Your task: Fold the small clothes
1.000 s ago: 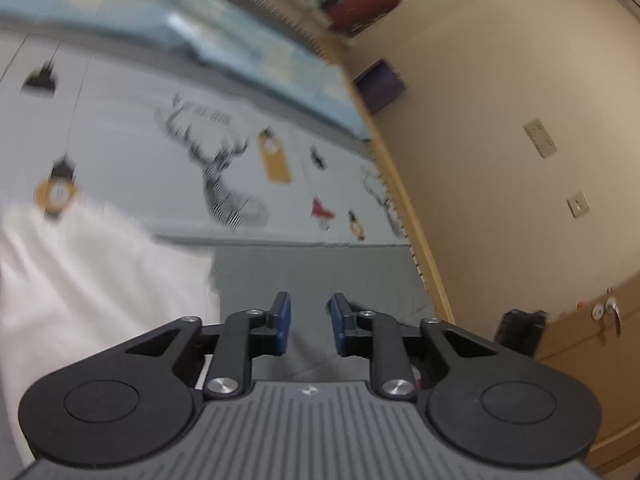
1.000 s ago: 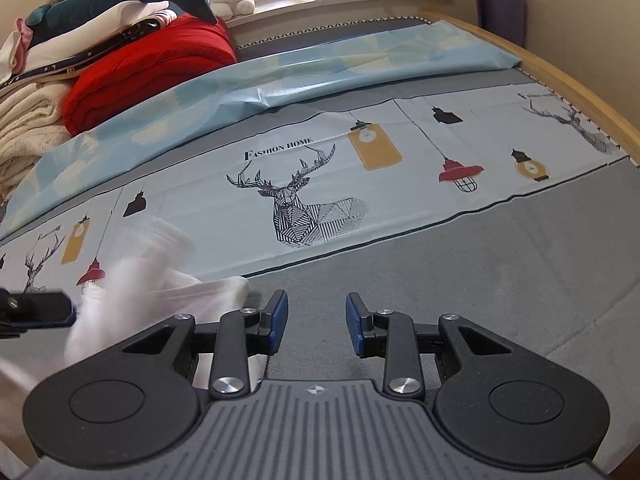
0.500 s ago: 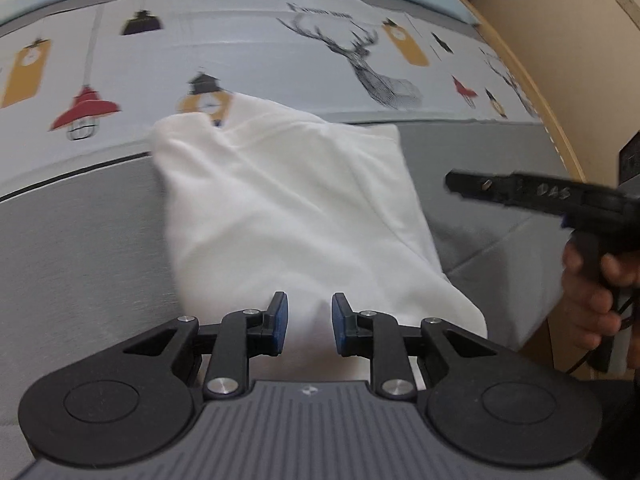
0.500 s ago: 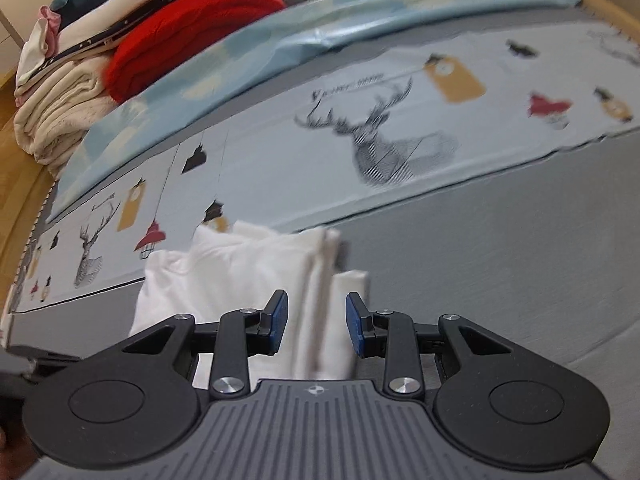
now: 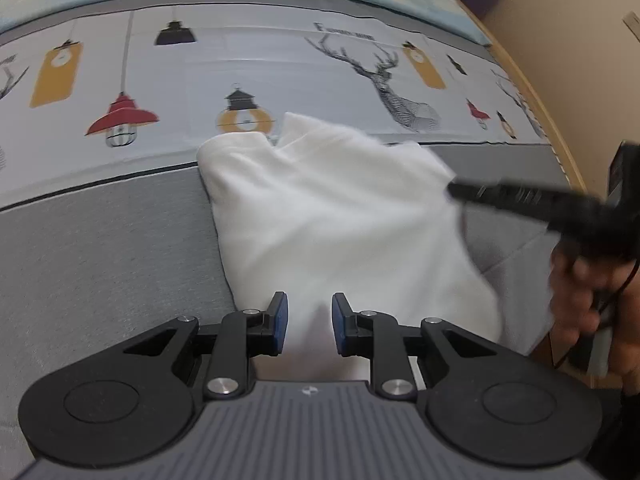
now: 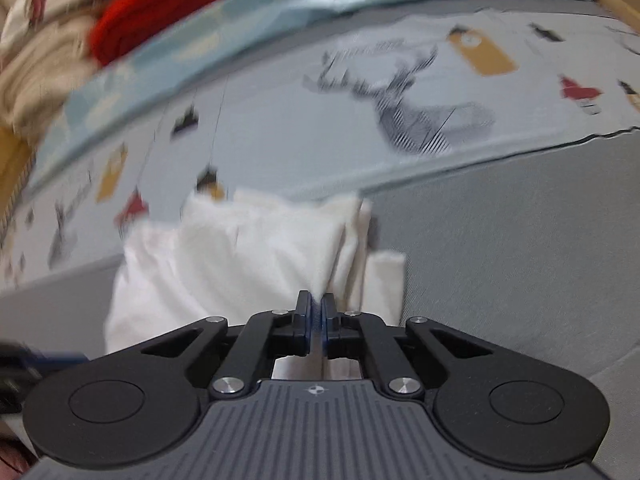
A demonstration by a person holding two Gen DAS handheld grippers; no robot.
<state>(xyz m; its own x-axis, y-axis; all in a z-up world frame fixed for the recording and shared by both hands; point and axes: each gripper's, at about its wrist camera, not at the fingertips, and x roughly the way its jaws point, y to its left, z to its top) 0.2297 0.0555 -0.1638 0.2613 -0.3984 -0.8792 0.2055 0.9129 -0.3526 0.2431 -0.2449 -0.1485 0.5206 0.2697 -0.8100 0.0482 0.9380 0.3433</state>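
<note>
The bed [image 5: 100,240] carries a grey cover with a deer-and-lamp printed sheet [image 5: 280,68] beyond it. The white garment [image 5: 332,216], partly folded, lies on the grey cover, its far edge overlapping the sheet. Red and cream clothes [image 6: 132,20] are piled beyond the sheet. The left gripper [image 5: 306,320] hovers at the garment's near edge, jaws parted, nothing between them. The right gripper [image 6: 316,316] is clamped on the garment's near right edge.
</note>
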